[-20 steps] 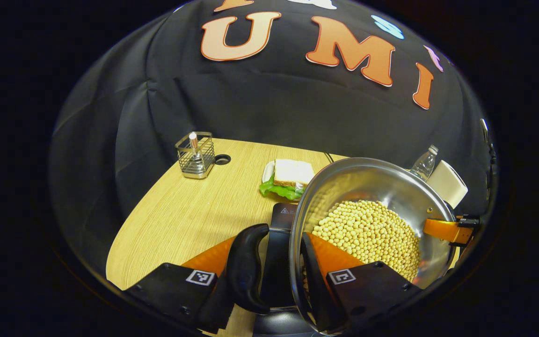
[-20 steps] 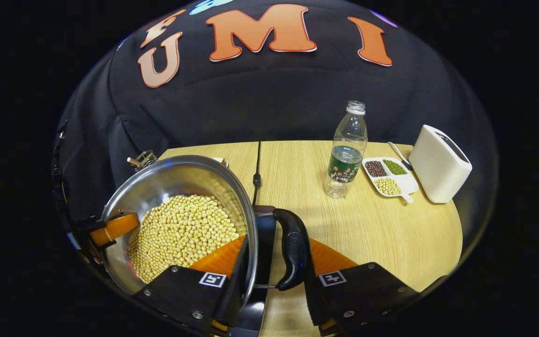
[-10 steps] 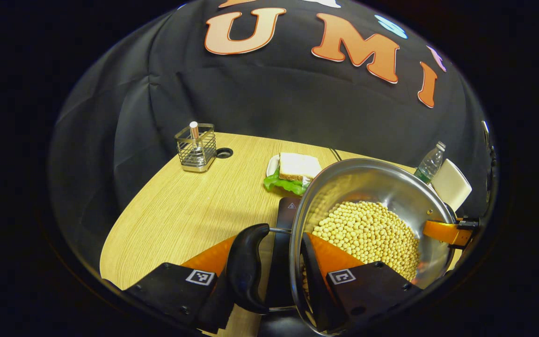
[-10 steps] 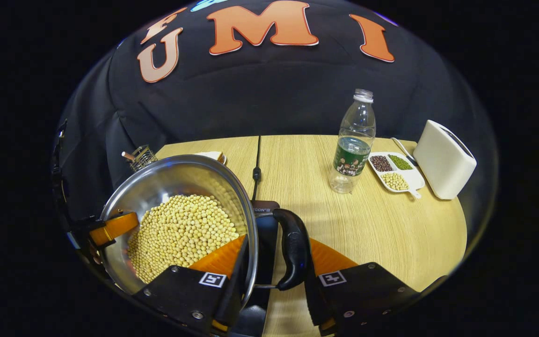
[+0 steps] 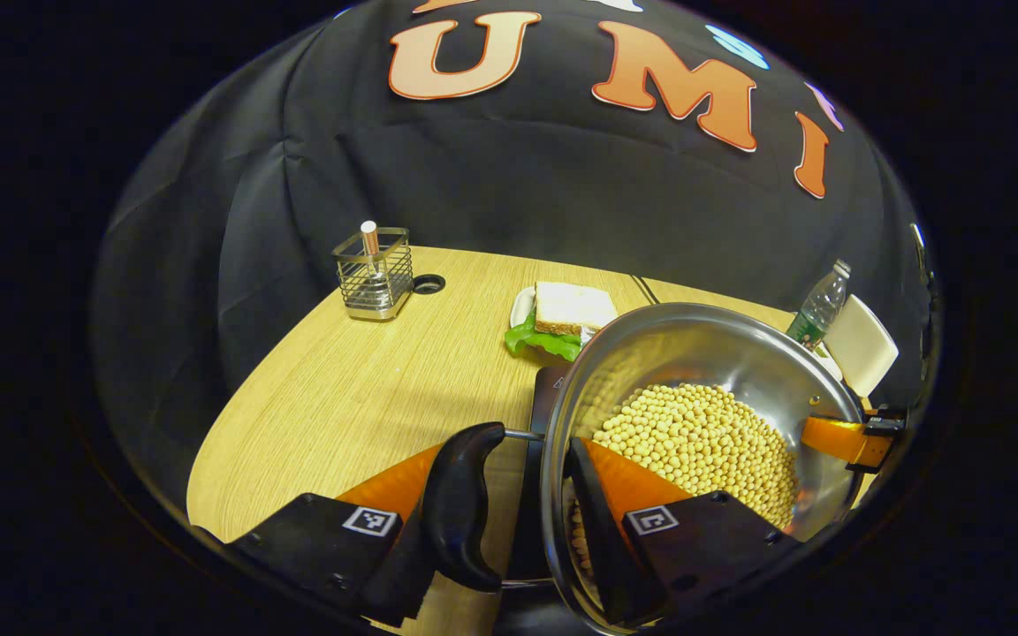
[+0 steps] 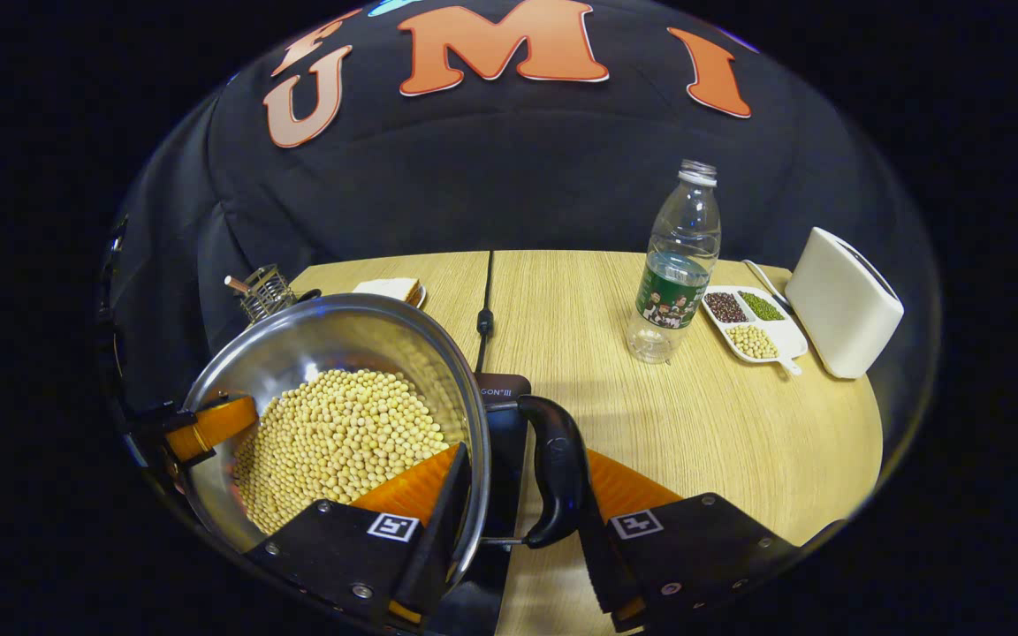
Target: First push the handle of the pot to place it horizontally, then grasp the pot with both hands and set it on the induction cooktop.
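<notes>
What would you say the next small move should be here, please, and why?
Probably lower the pot gently. Both grippers, left and right, grip its rim and side handles, and the induction cooktop shows directly beneath, so it seems positioned for setting down level, keeping the beans inside.

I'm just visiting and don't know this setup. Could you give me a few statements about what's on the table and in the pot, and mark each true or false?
1. The pot holds pale round beans. True.
2. The water bottle lies on its side. False: it stands upright.
3. The left hand-held gripper has one finger inside the pot's rim and one outside its black handle. True.
4. The sandwich sits inside the wire basket. False: it lies apart from the basket, on a small plate.
5. The divided dish is between the bottle and the white toaster. True.
</notes>
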A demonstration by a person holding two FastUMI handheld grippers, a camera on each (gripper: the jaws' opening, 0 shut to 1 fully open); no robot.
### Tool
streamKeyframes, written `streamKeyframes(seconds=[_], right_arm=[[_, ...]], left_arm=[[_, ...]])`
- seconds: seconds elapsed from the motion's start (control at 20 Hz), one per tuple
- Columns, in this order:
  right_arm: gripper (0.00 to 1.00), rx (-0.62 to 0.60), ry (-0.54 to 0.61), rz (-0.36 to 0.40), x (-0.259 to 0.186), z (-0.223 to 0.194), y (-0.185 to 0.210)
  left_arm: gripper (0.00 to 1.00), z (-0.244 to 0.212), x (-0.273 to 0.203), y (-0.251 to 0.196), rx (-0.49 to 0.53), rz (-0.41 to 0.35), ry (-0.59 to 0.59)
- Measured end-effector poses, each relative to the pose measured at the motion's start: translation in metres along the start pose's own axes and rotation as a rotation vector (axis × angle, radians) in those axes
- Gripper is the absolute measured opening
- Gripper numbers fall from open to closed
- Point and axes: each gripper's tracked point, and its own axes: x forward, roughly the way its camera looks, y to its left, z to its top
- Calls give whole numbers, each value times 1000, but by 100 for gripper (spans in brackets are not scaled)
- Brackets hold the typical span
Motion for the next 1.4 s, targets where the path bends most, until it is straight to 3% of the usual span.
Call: streamKeyframes(seconds=[0.2, 0.45, 0.7, 0.75, 0.85, 0.9, 1.05, 1.15, 1.35, 1.4], right_arm=[[75, -3, -52, 17, -20, 13, 0], [82, -20, -255, 4, -102, 75, -23], [90, -74, -496, -26, -215, 131, -48], [97, -85, -543, -30, -242, 142, -57], [94, -127, -628, -9, -294, 156, -69], [94, -151, -677, -5, -319, 164, -76], [98, -207, -814, -83, -409, 187, -114], [95, -212, -890, -129, -458, 201, -136], [92, -196, -1020, -298, -531, 221, -198], [98, -183, -1044, -315, -542, 225, -205]], left_arm=[[86, 23, -18, 7, 28, 52, -91], [85, 119, -99, 13, 111, 137, -396], [85, 200, -209, -22, 92, 87, -650], [82, 213, -231, -30, 88, 70, -683], [89, 240, -276, -45, 85, 23, -756], [86, 258, -304, -52, 81, 0, -797], [87, 291, -372, -72, 47, -64, -892], [89, 306, -409, -91, 40, -132, -935], [95, 327, -465, -98, 46, -133, -982], [95, 334, -477, -97, 41, -124, -994]])
